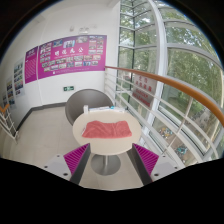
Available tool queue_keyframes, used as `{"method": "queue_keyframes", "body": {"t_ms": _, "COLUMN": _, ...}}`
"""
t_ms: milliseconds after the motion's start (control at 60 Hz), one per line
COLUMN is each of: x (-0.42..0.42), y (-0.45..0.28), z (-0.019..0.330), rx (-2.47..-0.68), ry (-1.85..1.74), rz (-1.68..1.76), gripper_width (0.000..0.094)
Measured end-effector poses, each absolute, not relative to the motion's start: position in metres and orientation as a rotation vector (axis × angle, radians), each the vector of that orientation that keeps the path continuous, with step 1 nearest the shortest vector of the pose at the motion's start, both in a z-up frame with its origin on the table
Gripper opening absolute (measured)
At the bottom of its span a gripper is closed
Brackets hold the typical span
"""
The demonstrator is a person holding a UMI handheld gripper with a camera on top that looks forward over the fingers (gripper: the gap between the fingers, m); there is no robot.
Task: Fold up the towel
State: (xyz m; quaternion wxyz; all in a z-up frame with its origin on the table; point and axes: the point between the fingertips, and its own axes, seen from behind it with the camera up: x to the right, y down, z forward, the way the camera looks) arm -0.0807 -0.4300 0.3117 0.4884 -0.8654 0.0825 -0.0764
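A pink-red towel (106, 128) lies spread flat on a small round white table (84, 137) ahead of me. My gripper (111, 158) is open, its two magenta pads (76, 156) wide apart and low, short of the table. Nothing sits between the fingers; through the gap I see the table's pedestal base (106, 162). The towel lies well beyond the fingertips.
A grey chair (91, 101) stands behind the table. Tall windows with a wooden handrail (165, 85) run along the right. A white wall with magenta posters (70, 55) is at the back left. Pale floor surrounds the table.
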Motion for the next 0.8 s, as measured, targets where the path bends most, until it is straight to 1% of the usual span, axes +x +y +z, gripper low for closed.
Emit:
{"method": "queue_keyframes", "body": {"t_ms": 33, "x": -0.081, "y": -0.430, "z": 0.309, "rx": -2.108, "ry": 0.202, "rz": -0.186, "gripper_width": 0.0860}}
{"method": "queue_keyframes", "body": {"t_ms": 50, "x": -0.087, "y": -0.427, "z": 0.289, "rx": -2.103, "ry": 0.204, "rz": -0.188, "gripper_width": 0.0861}}
{"method": "queue_keyframes", "body": {"t_ms": 67, "x": -0.082, "y": -0.429, "z": 0.305, "rx": -2.116, "ry": 0.204, "rz": -0.188, "gripper_width": 0.0858}}
{"method": "queue_keyframes", "body": {"t_ms": 83, "x": -0.083, "y": -0.428, "z": 0.303, "rx": -2.120, "ry": 0.205, "rz": -0.189, "gripper_width": 0.0859}}
{"method": "queue_keyframes", "body": {"t_ms": 100, "x": -0.088, "y": -0.420, "z": 0.278, "rx": -2.114, "ry": 0.207, "rz": -0.191, "gripper_width": 0.0861}}
{"method": "queue_keyframes", "body": {"t_ms": 117, "x": -0.089, "y": -0.419, "z": 0.275, "rx": -2.119, "ry": 0.208, "rz": -0.189, "gripper_width": 0.0860}}
{"method": "queue_keyframes", "body": {"t_ms": 133, "x": -0.088, "y": -0.424, "z": 0.287, "rx": -2.133, "ry": 0.208, "rz": -0.185, "gripper_width": 0.0862}}
{"method": "queue_keyframes", "body": {"t_ms": 150, "x": -0.091, "y": -0.415, "z": 0.266, "rx": -2.132, "ry": 0.207, "rz": -0.184, "gripper_width": 0.0861}}
{"method": "queue_keyframes", "body": {"t_ms": 167, "x": -0.091, "y": -0.419, "z": 0.278, "rx": -2.146, "ry": 0.207, "rz": -0.177, "gripper_width": 0.0859}}
{"method": "queue_keyframes", "body": {"t_ms": 200, "x": -0.101, "y": -0.415, "z": 0.269, "rx": -2.162, "ry": 0.209, "rz": -0.171, "gripper_width": 0.0856}}
{"method": "queue_keyframes", "body": {"t_ms": 217, "x": -0.100, "y": -0.408, "z": 0.252, "rx": -2.161, "ry": 0.206, "rz": -0.167, "gripper_width": 0.0858}}
{"method": "queue_keyframes", "body": {"t_ms": 267, "x": -0.106, "y": -0.400, "z": 0.240, "rx": -2.176, "ry": 0.200, "rz": -0.152, "gripper_width": 0.0856}}
{"method": "queue_keyframes", "body": {"t_ms": 283, "x": -0.113, "y": -0.401, "z": 0.249, "rx": -2.188, "ry": 0.199, "rz": -0.145, "gripper_width": 0.0856}}
{"method": "queue_keyframes", "body": {"t_ms": 317, "x": -0.119, "y": -0.392, "z": 0.240, "rx": -2.193, "ry": 0.189, "rz": -0.135, "gripper_width": 0.0856}}
{"method": "queue_keyframes", "body": {"t_ms": 333, "x": -0.119, "y": -0.382, "z": 0.238, "rx": -2.197, "ry": 0.184, "rz": -0.128, "gripper_width": 0.0857}}
{"method": "queue_keyframes", "body": {"t_ms": 350, "x": -0.126, "y": -0.375, "z": 0.225, "rx": -2.191, "ry": 0.177, "rz": -0.128, "gripper_width": 0.0857}}
{"method": "queue_keyframes", "body": {"t_ms": 433, "x": -0.140, "y": -0.337, "z": 0.201, "rx": -2.189, "ry": 0.150, "rz": -0.115, "gripper_width": 0.0856}}
{"method": "queue_keyframes", "body": {"t_ms": 450, "x": -0.140, "y": -0.329, "z": 0.204, "rx": -2.196, "ry": 0.144, "rz": -0.113, "gripper_width": 0.0858}}
{"method": "queue_keyframes", "body": {"t_ms": 467, "x": -0.143, "y": -0.319, "z": 0.198, "rx": -2.196, "ry": 0.140, "rz": -0.114, "gripper_width": 0.0860}}
{"method": "queue_keyframes", "body": {"t_ms": 617, "x": -0.164, "y": -0.219, "z": 0.154, "rx": -2.170, "ry": 0.107, "rz": -0.109, "gripper_width": 0.0860}}
{"method": "queue_keyframes", "body": {"t_ms": 650, "x": -0.179, "y": -0.190, "z": 0.145, "rx": -2.170, "ry": 0.102, "rz": -0.110, "gripper_width": 0.0859}}
{"method": "queue_keyframes", "body": {"t_ms": 717, "x": -0.191, "y": -0.141, "z": 0.122, "rx": -2.164, "ry": 0.093, "rz": -0.099, "gripper_width": 0.0856}}
{"method": "queue_keyframes", "body": {"t_ms": 800, "x": -0.188, "y": -0.092, "z": 0.085, "rx": -2.199, "ry": 0.094, "rz": -0.102, "gripper_width": 0.0857}}
